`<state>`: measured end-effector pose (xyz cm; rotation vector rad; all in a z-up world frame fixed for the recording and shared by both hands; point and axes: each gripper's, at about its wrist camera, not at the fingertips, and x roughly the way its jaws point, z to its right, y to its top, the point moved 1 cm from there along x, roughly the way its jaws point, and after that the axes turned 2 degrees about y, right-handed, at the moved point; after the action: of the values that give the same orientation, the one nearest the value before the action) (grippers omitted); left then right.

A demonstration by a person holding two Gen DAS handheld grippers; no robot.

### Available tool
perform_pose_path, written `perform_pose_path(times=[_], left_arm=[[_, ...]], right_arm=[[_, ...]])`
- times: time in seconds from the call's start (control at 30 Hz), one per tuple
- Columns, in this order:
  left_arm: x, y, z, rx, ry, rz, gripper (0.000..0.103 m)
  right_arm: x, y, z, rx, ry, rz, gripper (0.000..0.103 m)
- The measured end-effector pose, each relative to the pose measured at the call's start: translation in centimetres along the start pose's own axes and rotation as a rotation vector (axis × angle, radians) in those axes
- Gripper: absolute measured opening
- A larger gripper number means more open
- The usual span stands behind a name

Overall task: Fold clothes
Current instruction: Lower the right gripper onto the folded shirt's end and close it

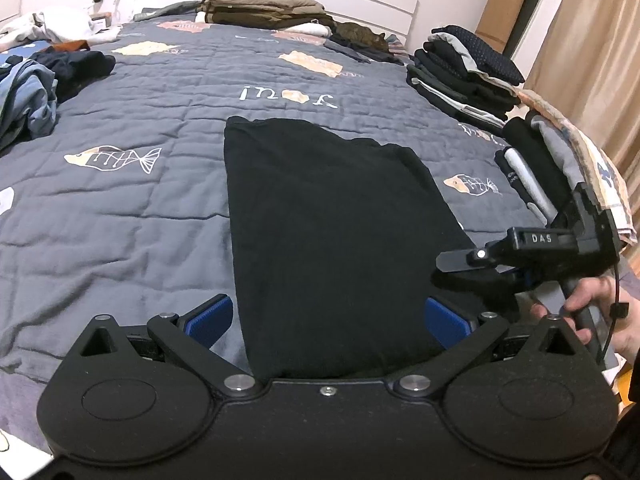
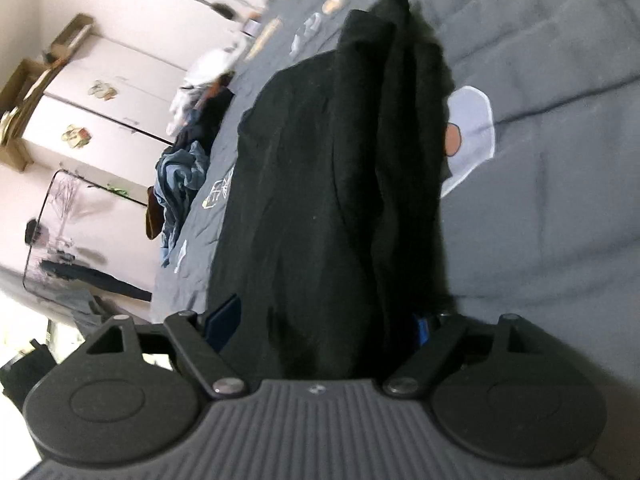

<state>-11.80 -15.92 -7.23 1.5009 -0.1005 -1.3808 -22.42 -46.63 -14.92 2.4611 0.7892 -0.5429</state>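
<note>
Both hand-held grippers spread wide, black garment [image 1: 320,240] between, near edge hidden.

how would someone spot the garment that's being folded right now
Start from the grey fish-print quilt on the bed. In its middle, nearest the grippers, lies a black garment. It alone is spread flat and long; the other clothes sit heaped or stacked at the edges.

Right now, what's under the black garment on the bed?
The black garment lies flat on the grey fish-print quilt, which shows on every side. The quilt patch directly beneath is covered, so anything lying there can't be seen. Nothing bulges through.
</note>
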Motion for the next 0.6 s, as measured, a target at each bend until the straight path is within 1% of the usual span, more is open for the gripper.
perform_pose_path(times=[0.07, 0.1, 0.23, 0.3, 0.33, 0.4, 0.5, 0.6], left_arm=[[-0.1, 0.1, -0.1, -0.008, 0.000, 0.002, 0.103], [-0.1, 0.1, -0.2, -0.014, -0.001, 0.002, 0.103], [-0.1, 0.1, -0.2, -0.015, -0.005, 0.003, 0.103], [0.0, 0.1, -0.2, -0.010, -0.006, 0.000, 0.103], [0.0, 0.1, -0.2, -0.012, -0.006, -0.004, 0.103], [0.1, 0.1, -0.4, -0.029, -0.013, -0.011, 0.103], [0.0, 0.2, -0.9, -0.070, -0.047, -0.014, 0.103], [-0.2, 0.3, -1.3, -0.101, -0.079, -0.006, 0.102]], right_arm=[[-0.3, 0.5, -0.9, 0.034, 0.030, -0.004, 0.083], [-0.8, 0.7, -1.4, 0.038, 0.064, 0.011, 0.083], [-0.3, 0.7, -1.5, 0.014, 0.034, -0.018, 0.083], [0.6, 0.1, -0.3, 0.012, 0.010, -0.031, 0.083], [0.6, -0.2, -0.2, -0.004, 0.018, -0.017, 0.084], [0.6, -0.3, -0.5, -0.012, 0.009, -0.017, 0.084], [0.6, -0.5, -0.7, -0.009, -0.003, -0.001, 0.085], [0.3, -0.7, -0.7, -0.017, -0.012, 0.033, 0.084]])
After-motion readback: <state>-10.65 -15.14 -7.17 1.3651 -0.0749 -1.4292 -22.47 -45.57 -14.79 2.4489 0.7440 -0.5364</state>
